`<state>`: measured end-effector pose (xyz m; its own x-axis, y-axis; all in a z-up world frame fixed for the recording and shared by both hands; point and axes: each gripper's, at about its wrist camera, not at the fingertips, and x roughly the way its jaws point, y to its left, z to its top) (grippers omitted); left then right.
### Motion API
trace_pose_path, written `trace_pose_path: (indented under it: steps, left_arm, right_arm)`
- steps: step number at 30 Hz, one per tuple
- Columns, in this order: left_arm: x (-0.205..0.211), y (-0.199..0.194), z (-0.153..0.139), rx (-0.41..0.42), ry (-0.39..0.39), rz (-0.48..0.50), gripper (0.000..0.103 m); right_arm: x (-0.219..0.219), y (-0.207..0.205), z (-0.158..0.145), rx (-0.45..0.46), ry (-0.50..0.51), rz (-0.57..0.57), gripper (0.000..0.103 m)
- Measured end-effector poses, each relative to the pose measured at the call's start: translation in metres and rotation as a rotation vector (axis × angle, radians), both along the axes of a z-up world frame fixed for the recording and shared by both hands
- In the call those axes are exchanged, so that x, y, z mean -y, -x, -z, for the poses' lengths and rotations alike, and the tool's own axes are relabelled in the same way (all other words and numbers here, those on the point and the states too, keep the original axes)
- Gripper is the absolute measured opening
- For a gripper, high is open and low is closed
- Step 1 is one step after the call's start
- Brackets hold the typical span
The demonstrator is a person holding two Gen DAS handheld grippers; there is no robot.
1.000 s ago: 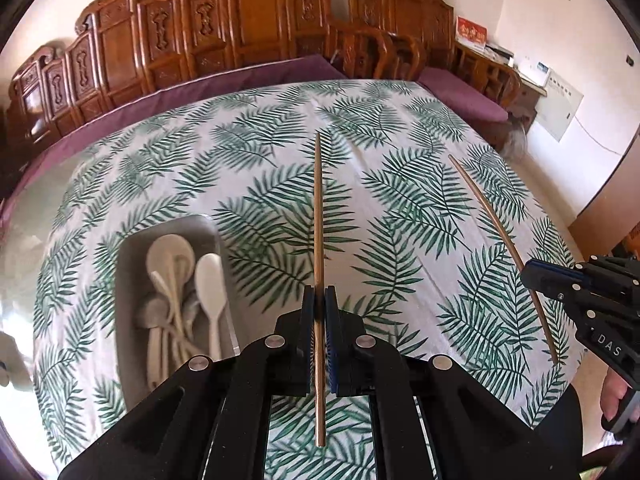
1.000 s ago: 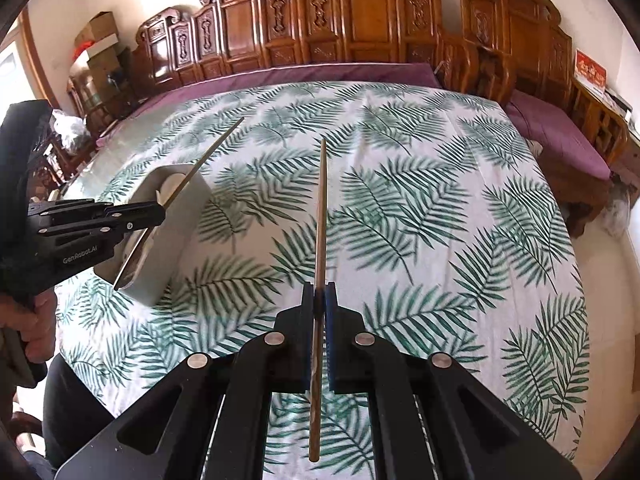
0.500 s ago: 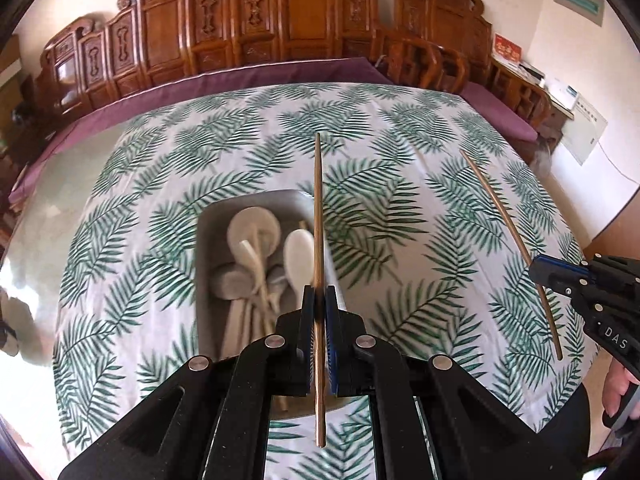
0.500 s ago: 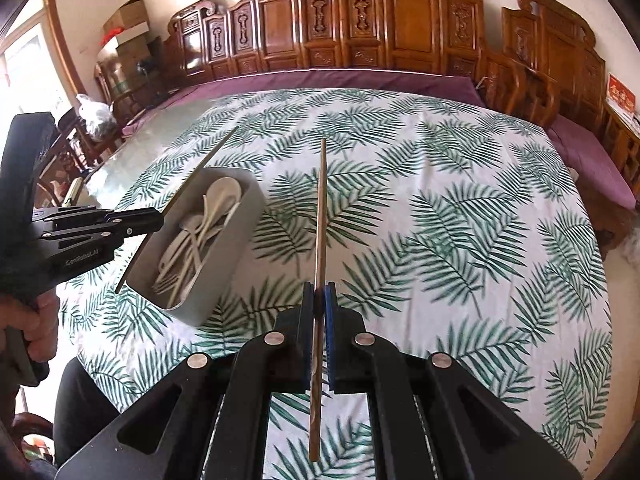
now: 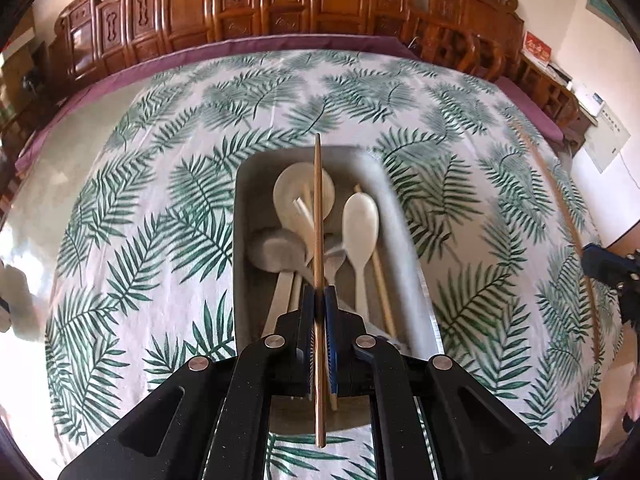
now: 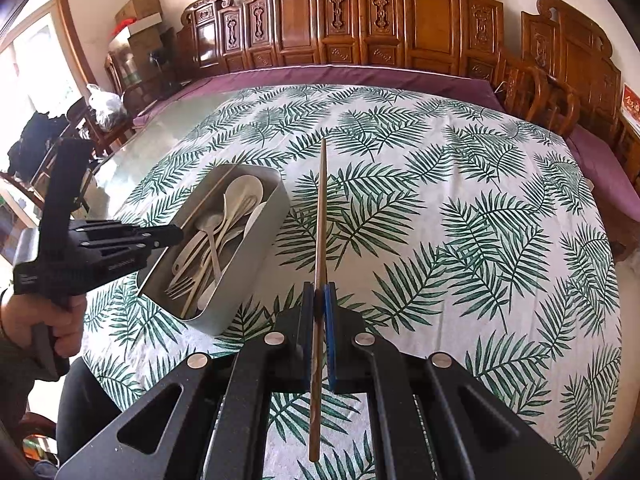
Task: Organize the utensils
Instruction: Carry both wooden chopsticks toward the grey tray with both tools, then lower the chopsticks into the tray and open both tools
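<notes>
My left gripper [image 5: 319, 300] is clamped on a chopstick [image 5: 318, 216], the blue pads pinching it a little behind its middle, so a long tapered length runs forward and a short tail sticks out behind. That stick now hangs over the grey tray [image 5: 404, 216], lined up with the tray's long side, above the pale spoons [image 5: 360, 216] and the fork piled inside. My right gripper [image 6: 319, 300] is shut the same way on a second chopstick [image 6: 321, 208], which points across the leaf-print tablecloth [image 6: 460, 220] to the right of the tray and well clear of it.

I judge both sticks light, stiff and smooth, most likely wood or bamboo. A thin round shaft like that can roll or swivel between flat pads, so a grip near the middle, square across the shaft, is what I would trust; a hold near either end would let the long side droop. They will not bend or break under a firm pinch. The tray looks deep enough to catch a stick let go low above the pile, though the long stick could lodge across the heap or ride up on the far wall if it goes in crooked. From the right view, another chopstick already lies along the tray's left wall.
</notes>
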<state>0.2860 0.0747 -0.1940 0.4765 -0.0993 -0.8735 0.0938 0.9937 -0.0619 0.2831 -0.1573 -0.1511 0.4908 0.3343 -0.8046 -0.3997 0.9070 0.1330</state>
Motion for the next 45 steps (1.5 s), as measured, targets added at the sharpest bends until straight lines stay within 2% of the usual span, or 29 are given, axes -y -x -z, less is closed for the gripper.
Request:
trace_pose_path:
  steps: [6, 21, 24, 26, 27, 36, 45]
  left_arm:
    - [-0.005, -0.003, 0.015, -0.019, 0.005, -0.009, 0.005]
    - [-0.003, -0.012, 0.014, -0.014, 0.028, 0.000, 0.005]
    - [-0.004, -0.011, 0.011, -0.006, 0.025, 0.003, 0.006]
    - [-0.007, -0.009, 0.006, 0.009, 0.028, 0.001, 0.015]
    - [-0.010, -0.007, 0.002, 0.023, 0.029, -0.003, 0.016]
    - [-0.034, 0.002, -0.027, 0.075, 0.057, -0.021, 0.016]
    - [-0.052, 0.013, -0.031, 0.083, 0.057, -0.027, 0.016]
  right_arm:
    - [-0.003, -0.004, 0.006, -0.013, 0.004, -0.004, 0.006]
    - [-0.018, -0.004, 0.010, -0.023, 0.010, -0.029, 0.006]
    - [-0.021, -0.006, 0.009, -0.022, 0.009, -0.036, 0.006]
    - [-0.026, -0.007, 0.008, -0.021, 0.006, -0.042, 0.006]
    - [-0.028, -0.007, 0.007, -0.020, 0.005, -0.045, 0.006]
    - [-0.063, -0.016, 0.005, -0.018, -0.013, -0.094, 0.006]
    - [-0.099, -0.027, 0.011, -0.037, -0.054, -0.130, 0.006]
